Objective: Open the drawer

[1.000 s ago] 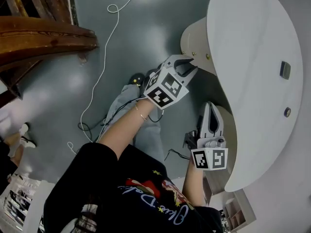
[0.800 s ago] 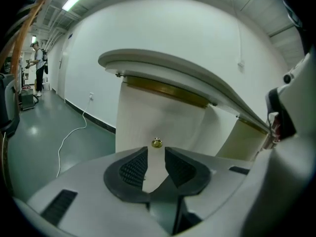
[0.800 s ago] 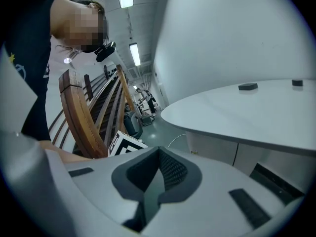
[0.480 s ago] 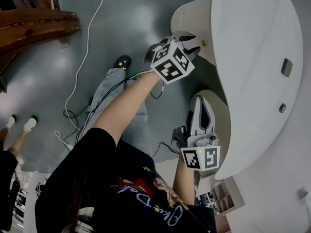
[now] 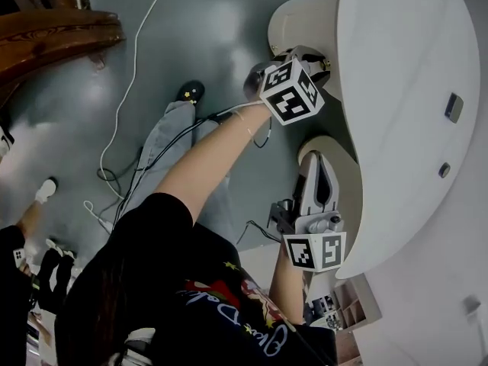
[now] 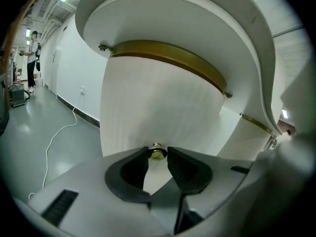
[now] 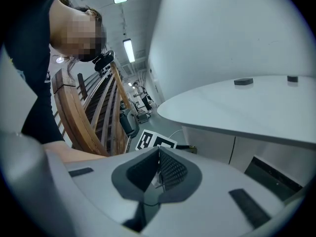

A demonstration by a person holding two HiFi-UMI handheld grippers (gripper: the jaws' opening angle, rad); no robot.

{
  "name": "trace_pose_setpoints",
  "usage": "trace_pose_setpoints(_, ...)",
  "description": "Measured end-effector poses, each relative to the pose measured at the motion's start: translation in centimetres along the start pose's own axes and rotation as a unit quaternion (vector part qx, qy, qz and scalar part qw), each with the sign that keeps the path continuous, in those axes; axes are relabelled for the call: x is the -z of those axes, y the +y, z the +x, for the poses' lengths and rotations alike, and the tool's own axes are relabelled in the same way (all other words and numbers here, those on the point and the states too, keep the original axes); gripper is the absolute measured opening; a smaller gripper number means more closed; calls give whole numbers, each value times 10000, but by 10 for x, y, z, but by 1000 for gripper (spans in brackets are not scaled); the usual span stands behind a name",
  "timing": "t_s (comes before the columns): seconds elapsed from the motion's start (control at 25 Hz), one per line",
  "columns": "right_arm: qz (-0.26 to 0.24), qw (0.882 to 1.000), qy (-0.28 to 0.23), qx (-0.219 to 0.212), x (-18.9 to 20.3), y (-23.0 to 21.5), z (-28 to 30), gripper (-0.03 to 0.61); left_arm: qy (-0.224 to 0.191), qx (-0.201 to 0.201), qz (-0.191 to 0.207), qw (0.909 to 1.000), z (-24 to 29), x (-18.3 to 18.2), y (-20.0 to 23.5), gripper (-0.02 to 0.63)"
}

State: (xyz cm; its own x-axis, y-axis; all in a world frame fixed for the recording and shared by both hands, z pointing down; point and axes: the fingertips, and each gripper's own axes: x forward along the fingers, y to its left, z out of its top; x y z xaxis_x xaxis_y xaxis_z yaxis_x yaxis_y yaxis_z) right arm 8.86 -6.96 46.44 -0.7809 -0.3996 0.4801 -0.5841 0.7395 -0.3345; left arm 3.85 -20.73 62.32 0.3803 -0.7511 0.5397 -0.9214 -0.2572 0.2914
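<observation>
The drawer is the curved white front (image 6: 163, 112) under the white tabletop, with a brass band (image 6: 168, 58) along its top and a small brass knob (image 6: 157, 152). My left gripper (image 6: 158, 157) is open, and the knob sits between its fingertips with the pads not pressing on it. In the head view the left gripper (image 5: 313, 58) is up against the rounded drawer unit (image 5: 297, 14); the marker cube hides the knob there. My right gripper (image 5: 320, 175) is held lower, beside a second curved cabinet (image 5: 352, 185). Its pads (image 7: 168, 171) meet with nothing between them.
The white tabletop (image 5: 404, 75) overhangs both cabinets and carries two small dark fittings (image 5: 453, 107). A wooden railing (image 5: 53, 33) stands at the upper left. A white cable (image 5: 126, 90) trails over the grey floor. The person's leg and shoe (image 5: 191, 91) are below the left arm.
My left gripper has moved in toward the drawer front and now has the knob between its fingertips. The right gripper has stayed where it was.
</observation>
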Motion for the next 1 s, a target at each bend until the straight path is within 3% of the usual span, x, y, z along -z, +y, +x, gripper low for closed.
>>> trace_pose_setpoints(0.4,7,10000,-35,90,-1,-3,-7,3,87,-56,240,9997,0,0,2,104)
trace_pose_setpoints(1.0,11,10000,-69,29,-3,13,0,2,233,9,245,9994,-19,13,1,101)
